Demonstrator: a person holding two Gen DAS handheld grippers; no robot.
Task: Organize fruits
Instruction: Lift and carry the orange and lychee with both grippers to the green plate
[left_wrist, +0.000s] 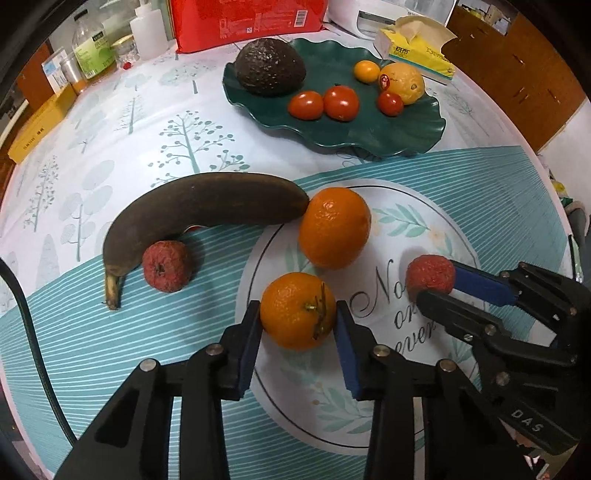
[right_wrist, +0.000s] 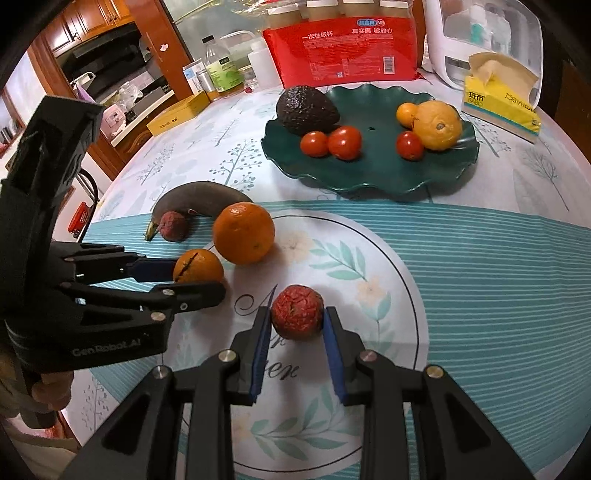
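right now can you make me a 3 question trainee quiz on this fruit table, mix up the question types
1. True or false: the left gripper has its fingers either side of a small orange.
2. Which fruit sits between the right gripper fingers? A) banana B) red lychee C) avocado
3. Fill in: the avocado, tomatoes and lemon lie on the green ____.

Key: 1 true. 2 B, the red lychee; the banana lies apart on the cloth. 3 plate.
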